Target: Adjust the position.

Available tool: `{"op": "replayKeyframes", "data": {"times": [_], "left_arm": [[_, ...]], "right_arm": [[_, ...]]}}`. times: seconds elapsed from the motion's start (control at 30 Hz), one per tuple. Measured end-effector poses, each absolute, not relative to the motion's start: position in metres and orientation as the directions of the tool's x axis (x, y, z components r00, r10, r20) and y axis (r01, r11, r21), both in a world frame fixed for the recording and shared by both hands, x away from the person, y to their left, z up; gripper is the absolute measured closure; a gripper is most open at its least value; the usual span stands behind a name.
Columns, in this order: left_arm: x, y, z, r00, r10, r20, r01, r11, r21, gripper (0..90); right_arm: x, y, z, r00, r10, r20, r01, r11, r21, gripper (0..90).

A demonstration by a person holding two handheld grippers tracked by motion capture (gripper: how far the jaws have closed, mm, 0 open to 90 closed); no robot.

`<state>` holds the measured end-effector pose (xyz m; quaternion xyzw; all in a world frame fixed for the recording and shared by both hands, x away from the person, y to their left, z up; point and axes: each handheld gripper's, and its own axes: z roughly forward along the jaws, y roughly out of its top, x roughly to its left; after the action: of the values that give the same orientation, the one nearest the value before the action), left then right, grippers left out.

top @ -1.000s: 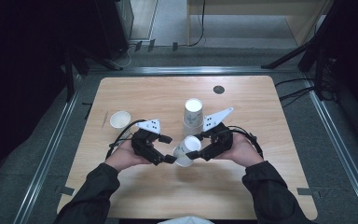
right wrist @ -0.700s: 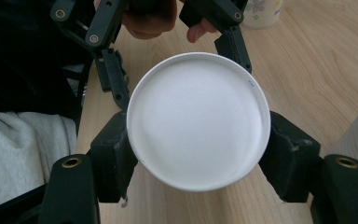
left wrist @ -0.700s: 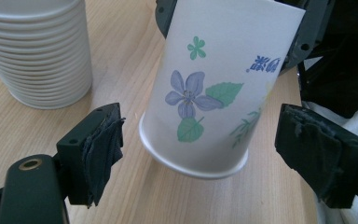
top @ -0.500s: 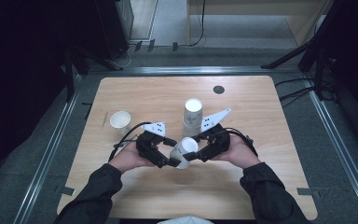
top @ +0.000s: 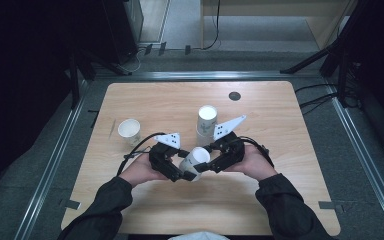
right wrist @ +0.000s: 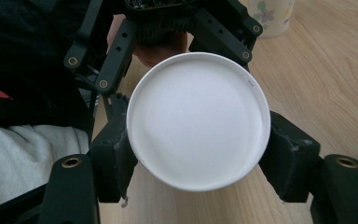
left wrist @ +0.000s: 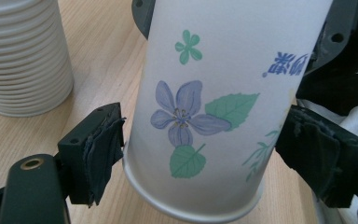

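Note:
A white paper cup (top: 195,160) printed with blue flowers and green leaves (left wrist: 205,107) lies level between the two grippers, above the table's near middle. My right gripper (top: 209,162) is shut on its base end. The round white base (right wrist: 196,121) faces that camera between the two pads (right wrist: 198,144). My left gripper (top: 182,172) takes the cup's rim end. Its jaws have just been closing with the cup between them, and both pads (left wrist: 105,144) now touch its sides around the left gripper's centre (left wrist: 200,149).
A tall stack of white cups (top: 206,120) stands just beyond the grippers, and shows again as the stack's ribbed rims (left wrist: 23,56). A single flowered cup (top: 129,130) stands at the left, also seen as a far cup (right wrist: 270,14). A small black disc (top: 234,96) lies near the table's far edge.
Both hands have stayed together at the cup, with only a slight shift of the left gripper. The cup stays between the two grippers.

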<state>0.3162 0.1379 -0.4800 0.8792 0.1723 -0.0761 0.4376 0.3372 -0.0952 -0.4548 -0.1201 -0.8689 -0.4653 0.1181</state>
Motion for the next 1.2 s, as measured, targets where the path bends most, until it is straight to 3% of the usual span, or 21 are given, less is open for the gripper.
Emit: {"op": "replayKeyframes", "data": {"times": [0.13, 0.47, 0.77, 1.0, 1.2], "left_arm": [[0.315, 0.139, -0.481, 0.932, 0.23, -0.28, 0.362, -0.554, 0.75, 23.3], [0.314, 0.14, -0.479, 0.942, 0.214, -0.257, 0.334, -0.559, 0.759, 29.4], [0.313, 0.14, -0.479, 0.943, 0.209, -0.259, 0.332, -0.569, 0.752, 30.3], [0.316, 0.147, -0.476, 0.935, 0.221, -0.279, 0.356, -0.557, 0.751, 29.9], [0.319, 0.16, -0.467, 0.933, 0.239, -0.27, 0.36, -0.557, 0.748, 30.0]], "right_arm": [[0.338, -0.094, -0.455, -0.942, 0.093, 0.323, 0.321, 0.536, 0.781, 34.3], [0.339, -0.093, -0.457, -0.933, 0.09, 0.348, 0.34, 0.53, 0.777, 34.9], [0.339, -0.093, -0.458, -0.935, 0.081, 0.345, 0.334, 0.53, 0.779, 34.1], [0.338, -0.095, -0.458, -0.95, 0.083, 0.3, 0.295, 0.551, 0.781, 25.6], [0.339, -0.102, -0.462, -0.956, 0.101, 0.276, 0.285, 0.558, 0.779, 25.0]]}}
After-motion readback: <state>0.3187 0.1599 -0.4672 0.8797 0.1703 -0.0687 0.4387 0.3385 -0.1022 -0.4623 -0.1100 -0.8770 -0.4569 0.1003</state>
